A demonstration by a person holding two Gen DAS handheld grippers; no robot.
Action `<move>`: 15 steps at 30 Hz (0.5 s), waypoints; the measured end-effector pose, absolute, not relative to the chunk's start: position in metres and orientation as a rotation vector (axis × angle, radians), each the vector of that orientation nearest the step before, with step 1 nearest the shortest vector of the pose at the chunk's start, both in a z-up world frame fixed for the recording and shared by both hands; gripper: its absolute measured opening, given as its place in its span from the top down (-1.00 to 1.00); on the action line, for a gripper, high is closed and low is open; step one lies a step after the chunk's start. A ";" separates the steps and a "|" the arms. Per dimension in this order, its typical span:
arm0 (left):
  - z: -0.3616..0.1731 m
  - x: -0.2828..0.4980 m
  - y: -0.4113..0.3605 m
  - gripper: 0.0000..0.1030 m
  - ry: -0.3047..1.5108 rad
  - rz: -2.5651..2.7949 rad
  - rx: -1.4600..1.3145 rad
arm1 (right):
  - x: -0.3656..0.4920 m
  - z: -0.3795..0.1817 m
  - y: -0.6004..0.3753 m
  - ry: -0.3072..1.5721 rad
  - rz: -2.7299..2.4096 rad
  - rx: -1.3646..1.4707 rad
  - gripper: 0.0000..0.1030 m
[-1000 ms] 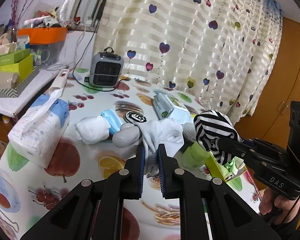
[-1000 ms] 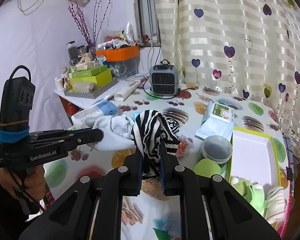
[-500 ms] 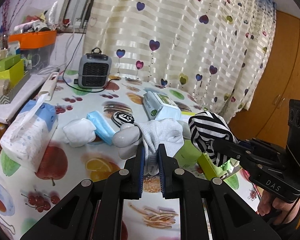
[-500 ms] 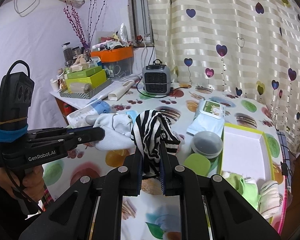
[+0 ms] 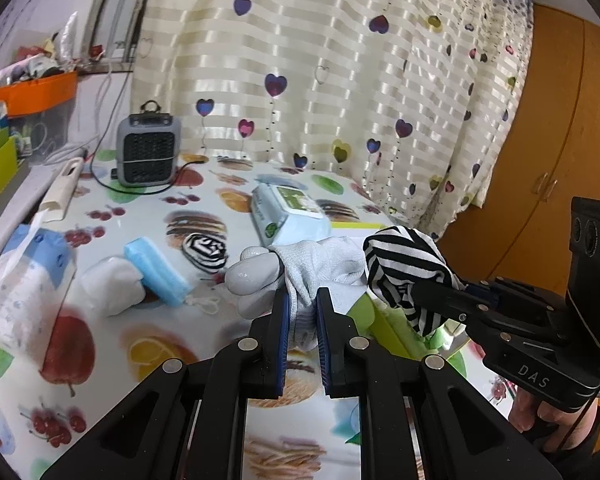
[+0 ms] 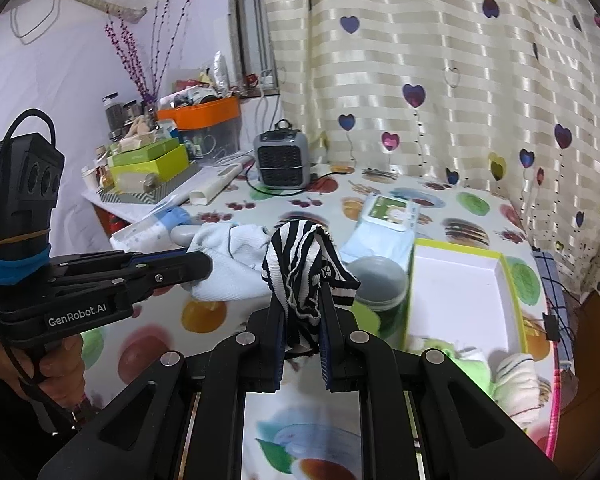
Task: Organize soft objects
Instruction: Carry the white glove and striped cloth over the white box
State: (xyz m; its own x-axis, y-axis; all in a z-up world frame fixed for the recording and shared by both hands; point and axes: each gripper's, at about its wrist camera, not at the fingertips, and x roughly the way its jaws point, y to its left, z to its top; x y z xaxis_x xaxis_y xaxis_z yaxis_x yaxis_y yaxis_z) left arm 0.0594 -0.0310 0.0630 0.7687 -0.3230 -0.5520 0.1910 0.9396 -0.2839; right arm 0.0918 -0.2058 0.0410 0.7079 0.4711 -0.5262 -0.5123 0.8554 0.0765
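My left gripper point(image 5: 302, 304) is shut on a white work glove point(image 5: 320, 260) with grey rubber fingertips, held above the table. My right gripper point(image 6: 302, 308) is shut on a black-and-white striped sock point(image 6: 304, 264), also lifted. In the left wrist view the striped sock point(image 5: 404, 268) hangs just right of the glove, pinched by the right gripper point(image 5: 424, 292). In the right wrist view the glove point(image 6: 236, 260) sits left of the sock, in the left gripper point(image 6: 204, 266). A white box with a lime-green rim point(image 6: 456, 292) lies to the right, with folded socks point(image 6: 512, 376) at its near end.
On the fruit-print table lie a rolled striped sock point(image 5: 206, 248), a white sock bundle point(image 5: 112, 286), a blue mask pack point(image 5: 156, 272), a tissue pack point(image 5: 24, 292), wet wipes point(image 5: 288, 212), a small grey heater point(image 5: 148, 152) and a round grey lid point(image 6: 376, 276). A curtain hangs behind.
Both grippers have carried the glove and the striped sock to the right across the table, closer to the green-rimmed box. Both grips are unchanged.
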 end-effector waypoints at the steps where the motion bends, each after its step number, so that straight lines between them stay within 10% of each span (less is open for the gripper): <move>1: 0.064 0.063 -0.035 0.77 0.636 -0.287 -0.213 | 0.093 0.041 -0.209 0.562 0.539 -0.073 0.72; 15: 0.065 0.103 -0.087 0.77 0.653 -0.370 -0.167 | 0.124 0.035 -0.276 0.576 0.405 0.003 0.72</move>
